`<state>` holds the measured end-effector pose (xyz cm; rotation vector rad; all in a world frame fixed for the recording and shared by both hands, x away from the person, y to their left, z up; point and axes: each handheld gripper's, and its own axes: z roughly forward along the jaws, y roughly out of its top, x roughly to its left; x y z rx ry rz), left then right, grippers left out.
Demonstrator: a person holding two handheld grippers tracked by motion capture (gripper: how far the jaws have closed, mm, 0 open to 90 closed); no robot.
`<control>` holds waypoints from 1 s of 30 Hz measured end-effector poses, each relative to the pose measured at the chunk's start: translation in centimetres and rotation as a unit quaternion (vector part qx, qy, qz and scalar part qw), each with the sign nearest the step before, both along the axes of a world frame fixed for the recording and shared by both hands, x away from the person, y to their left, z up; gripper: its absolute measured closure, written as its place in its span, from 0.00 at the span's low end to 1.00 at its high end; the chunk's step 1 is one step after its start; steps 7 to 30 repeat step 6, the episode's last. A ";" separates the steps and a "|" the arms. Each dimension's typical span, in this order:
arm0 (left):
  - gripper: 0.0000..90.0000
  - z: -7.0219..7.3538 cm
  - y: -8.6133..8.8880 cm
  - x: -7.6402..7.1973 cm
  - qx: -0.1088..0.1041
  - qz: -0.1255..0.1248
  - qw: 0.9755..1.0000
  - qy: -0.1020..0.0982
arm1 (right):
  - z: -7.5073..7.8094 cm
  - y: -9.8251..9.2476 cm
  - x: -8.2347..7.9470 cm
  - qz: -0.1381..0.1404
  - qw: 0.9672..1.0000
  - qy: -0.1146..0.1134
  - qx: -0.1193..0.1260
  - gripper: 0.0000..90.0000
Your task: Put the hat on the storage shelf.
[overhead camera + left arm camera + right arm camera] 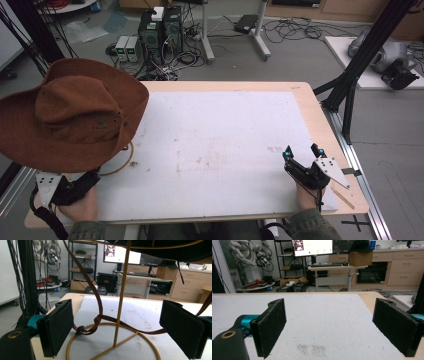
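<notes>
At the left of the desk (225, 87), a brown wide-brimmed hat (75, 112) sits on a thin gold wire stand (117, 322), whose round base ring rests on the white mat (215, 145). The left gripper (65, 190), held in the person's left hand at the near left corner, points at this stand. In the left gripper view its two black fingers (57, 327) stand wide apart, the upright gold post rising between them and farther off. A brown leather chin cord (92, 302) hangs from the hat and loops around the base of the post.

To lift the hat well, the left gripper probably needs to rise toward the brim rather than close on the post or snag the cord; a slow, level lift should keep the light stand from tipping.

At the near right, the right gripper (302, 151) rests low over the mat with its fingers (270, 325) also wide apart, holding nothing.

From above, the hat's brim hides most of the stand and part of the left gripper. In the left gripper view the hat is cut off at the top edge, so how it sits on the stand cannot be told.
</notes>
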<state>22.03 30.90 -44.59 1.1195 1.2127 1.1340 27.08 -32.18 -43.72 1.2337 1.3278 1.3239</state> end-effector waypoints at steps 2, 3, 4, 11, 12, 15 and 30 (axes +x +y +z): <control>0.14 0.0 0.0 0.0 0.000 0.000 1.000 -0.001 | 0.0 0.0 0.0 0.000 1.000 0.000 0.001 0.12; 0.14 0.0 0.0 0.0 0.000 0.000 1.000 -0.001 | 0.0 0.0 0.0 0.000 1.000 0.000 0.001 0.12; 0.14 0.0 0.0 0.0 0.000 0.000 1.000 -0.001 | 0.0 0.0 0.0 0.000 1.000 -0.001 0.001 0.12; 0.14 0.0 0.0 0.0 0.000 0.000 1.000 0.000 | 0.0 0.0 0.0 0.000 1.000 -0.001 0.003 0.12; 0.14 0.0 0.0 0.0 0.000 0.000 1.000 0.000 | 0.0 0.0 0.0 0.000 1.000 -0.001 0.003 0.12; 0.14 0.0 0.0 0.0 0.000 0.000 1.000 0.000 | 0.0 0.0 0.0 0.000 1.000 -0.001 0.003 0.12; 0.14 0.0 0.0 0.0 0.000 0.000 1.000 0.000 | 0.0 0.0 0.0 0.000 1.000 -0.001 0.003 0.12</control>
